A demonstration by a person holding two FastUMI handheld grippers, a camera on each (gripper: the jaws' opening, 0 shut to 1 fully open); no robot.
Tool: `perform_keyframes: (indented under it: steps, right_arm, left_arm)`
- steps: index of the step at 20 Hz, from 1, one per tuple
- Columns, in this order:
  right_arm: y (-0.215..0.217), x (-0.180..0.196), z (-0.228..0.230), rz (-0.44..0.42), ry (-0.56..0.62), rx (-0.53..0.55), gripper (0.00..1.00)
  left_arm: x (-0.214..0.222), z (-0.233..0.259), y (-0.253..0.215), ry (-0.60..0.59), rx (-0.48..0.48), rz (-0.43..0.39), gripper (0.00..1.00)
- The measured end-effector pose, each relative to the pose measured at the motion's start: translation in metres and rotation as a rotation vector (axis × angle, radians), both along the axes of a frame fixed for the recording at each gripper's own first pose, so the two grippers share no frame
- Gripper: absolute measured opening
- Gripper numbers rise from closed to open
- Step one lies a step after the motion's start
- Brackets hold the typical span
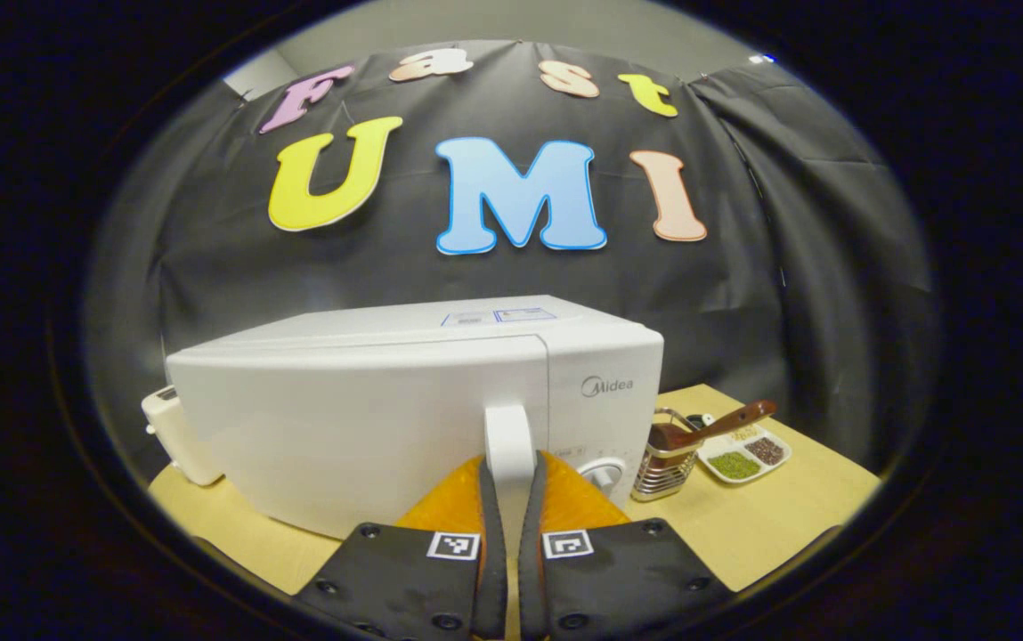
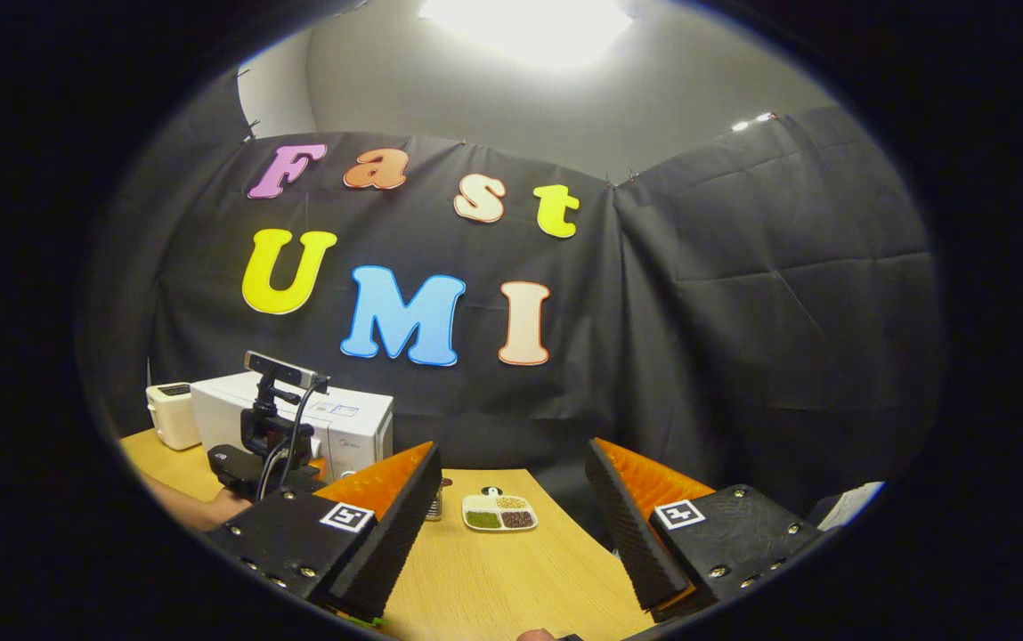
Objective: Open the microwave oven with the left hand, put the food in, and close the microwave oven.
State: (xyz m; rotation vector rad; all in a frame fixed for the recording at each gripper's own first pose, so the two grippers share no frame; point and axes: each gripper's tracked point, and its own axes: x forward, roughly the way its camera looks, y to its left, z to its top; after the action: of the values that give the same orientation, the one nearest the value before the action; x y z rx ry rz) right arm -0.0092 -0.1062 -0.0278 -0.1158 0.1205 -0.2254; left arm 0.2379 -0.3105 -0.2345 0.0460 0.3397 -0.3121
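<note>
A white microwave oven (image 1: 369, 418) stands on the wooden table (image 1: 760, 525) right in front of my left gripper (image 1: 511, 499). Its door looks flush with the body. That gripper is shut on the door's upright white handle (image 1: 509, 436), one finger on each side. To the right of the oven lies a white divided dish of grains (image 1: 742, 458). In the right gripper view my right gripper (image 2: 511, 463) hangs open above the table with nothing in it, and the dish (image 2: 499, 514) lies beyond its fingers. Farther left, the microwave (image 2: 351, 427) stands behind the left gripper (image 2: 266, 445).
A metal holder with a wooden spoon (image 1: 667, 463) stands between the oven and the dish. A white toaster (image 1: 177, 436) sits at the oven's left. A person's forearm (image 2: 190, 507) reaches toward the oven. Black cloth walls close the back and right.
</note>
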Motion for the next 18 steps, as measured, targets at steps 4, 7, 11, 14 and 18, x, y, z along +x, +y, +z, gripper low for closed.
perform_keyframes:
  steps: [4, 7, 11, 14, 18]
  right_arm:
    - [0.003, 0.003, -0.006, 0.042, 0.004, 0.047, 0.99]
    - [0.008, 0.006, -0.002, 0.085, -0.018, 0.073, 0.99]
    - [0.028, 0.01, 0.0, 0.201, -0.041, 0.095, 0.99]
    - [0.046, 0.006, 0.0, 0.302, -0.043, 0.137, 0.99]
    - [0.067, 0.0, 0.003, 0.407, -0.055, 0.162, 0.99]
  left_arm:
    - [-0.041, 0.015, 0.018, -0.073, 0.018, -0.011, 0.12]
    - [-0.066, 0.012, 0.034, -0.047, 0.002, -0.008, 0.12]
    - [-0.1, 0.017, 0.065, -0.046, 0.025, 0.032, 0.12]
    - [-0.126, 0.021, 0.092, -0.044, 0.049, 0.076, 0.11]
    - [-0.155, 0.023, 0.132, -0.033, 0.075, 0.137, 0.12]
